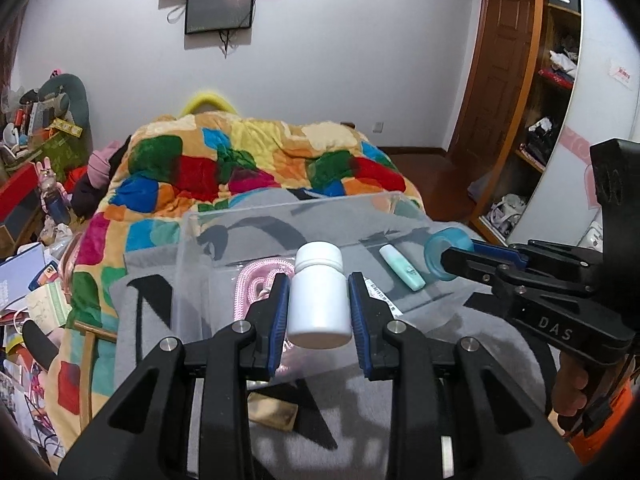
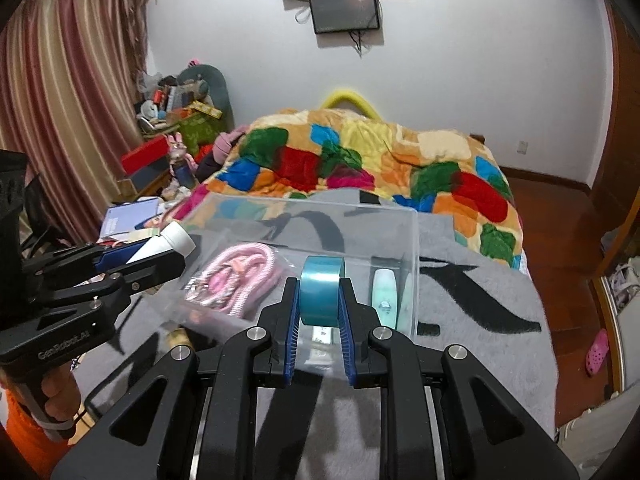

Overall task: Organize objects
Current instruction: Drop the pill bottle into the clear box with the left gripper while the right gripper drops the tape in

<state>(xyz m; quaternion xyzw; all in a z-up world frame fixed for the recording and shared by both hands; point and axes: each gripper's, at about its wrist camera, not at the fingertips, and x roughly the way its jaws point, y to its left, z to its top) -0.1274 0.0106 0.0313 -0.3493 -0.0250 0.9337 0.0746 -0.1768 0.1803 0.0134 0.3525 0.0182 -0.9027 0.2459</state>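
My left gripper (image 1: 319, 300) is shut on a white plastic bottle (image 1: 319, 296), held upright over the near part of a clear plastic box (image 1: 280, 210). My right gripper (image 2: 319, 300) is shut on a blue tape roll (image 2: 321, 294), held over the same box (image 2: 416, 240). In the left wrist view the tape roll (image 1: 442, 252) and right gripper show at the right. In the right wrist view the bottle (image 2: 166, 242) and left gripper show at the left. Inside the box lie a pink cord in a bag (image 2: 236, 276) and a mint tube (image 2: 383, 292).
The box sits on a grey blanket (image 2: 480, 308) on a bed with a colourful quilt (image 2: 360, 160). A small gold packet (image 1: 274, 410) lies on the blanket near the box. Clutter fills the left side (image 1: 32, 280); wooden shelves (image 1: 540, 100) stand at the right.
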